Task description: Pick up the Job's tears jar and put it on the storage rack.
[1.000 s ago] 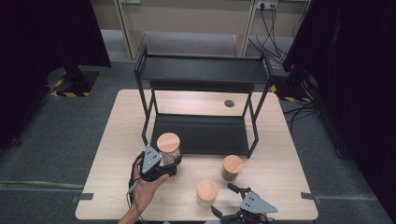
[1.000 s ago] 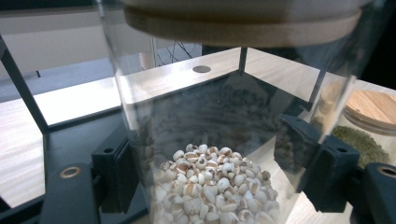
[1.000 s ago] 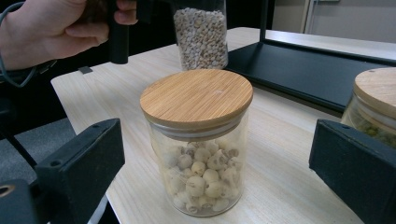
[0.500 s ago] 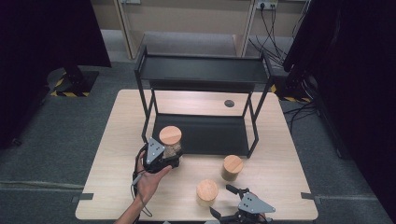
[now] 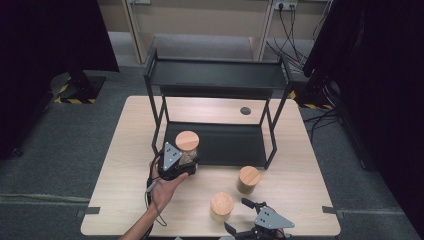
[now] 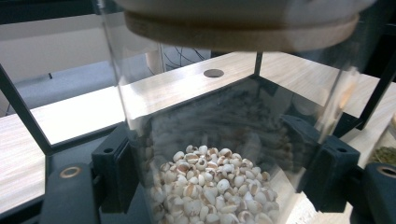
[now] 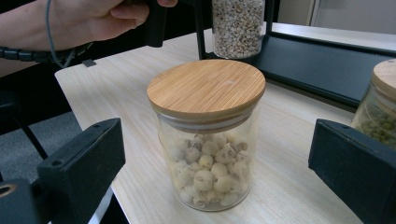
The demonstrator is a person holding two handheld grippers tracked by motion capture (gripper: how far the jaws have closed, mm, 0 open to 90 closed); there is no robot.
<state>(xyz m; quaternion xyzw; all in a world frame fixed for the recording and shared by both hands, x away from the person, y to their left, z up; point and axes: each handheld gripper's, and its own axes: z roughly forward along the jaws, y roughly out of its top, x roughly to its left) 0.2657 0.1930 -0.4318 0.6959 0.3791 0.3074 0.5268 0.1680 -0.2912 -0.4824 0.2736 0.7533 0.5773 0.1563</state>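
My left gripper (image 5: 185,162) is shut on a glass jar (image 5: 187,141) with a wooden lid, at the front left corner of the black rack's lower shelf (image 5: 230,145). In the left gripper view the jar (image 6: 219,154) holds small pale grains, and both pads (image 6: 114,172) press its sides. My right gripper (image 5: 237,216) stands open at the table's near edge. A jar of pale round seeds (image 7: 208,135) with a bamboo lid stands on the table just ahead of its wide-apart jaws, untouched. A third jar (image 5: 248,179), holding green beans (image 7: 380,107), stands to the right.
The black two-tier rack (image 5: 215,75) stands on the far half of the wooden table (image 5: 125,150). A round hole (image 5: 245,110) sits in the tabletop behind it. The person's left hand (image 7: 70,23) and cable lie at the upper left of the right gripper view.
My left gripper has carried the grain jar away from the person and a little right, up to the rack's front left corner. The right gripper has stayed put.
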